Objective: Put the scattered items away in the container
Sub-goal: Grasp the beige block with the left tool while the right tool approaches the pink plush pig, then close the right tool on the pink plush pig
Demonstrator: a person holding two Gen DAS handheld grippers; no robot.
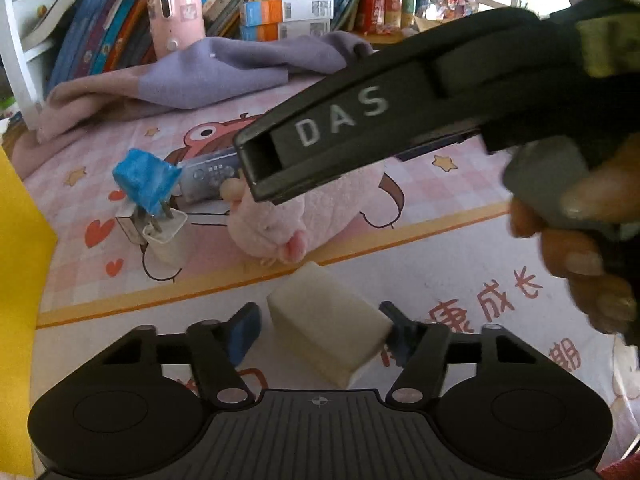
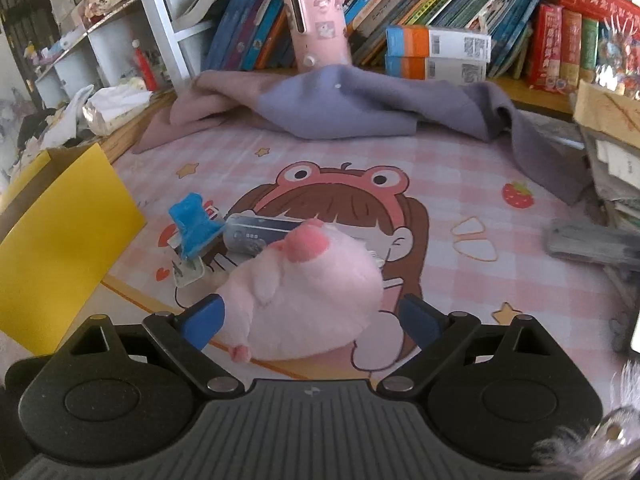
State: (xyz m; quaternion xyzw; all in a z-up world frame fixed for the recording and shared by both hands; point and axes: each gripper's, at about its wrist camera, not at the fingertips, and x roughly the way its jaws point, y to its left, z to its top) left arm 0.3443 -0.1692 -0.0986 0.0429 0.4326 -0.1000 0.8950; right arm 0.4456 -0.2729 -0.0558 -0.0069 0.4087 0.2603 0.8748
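Right wrist view: right gripper (image 2: 310, 322) gapes around the pink plush (image 2: 304, 300), lower centre; left gripper (image 1: 320, 330) brackets a white block (image 1: 328, 328), contact unclear.

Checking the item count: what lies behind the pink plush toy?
Behind the plush lies a grey remote, its right end covered by the plush. Beside it are a blue-wrapped plug and a white charger. Anything else behind is hidden.

plush toy (image 2: 304, 292) right of plugs (image 2: 192, 240) | remote (image 2: 256, 232) behind
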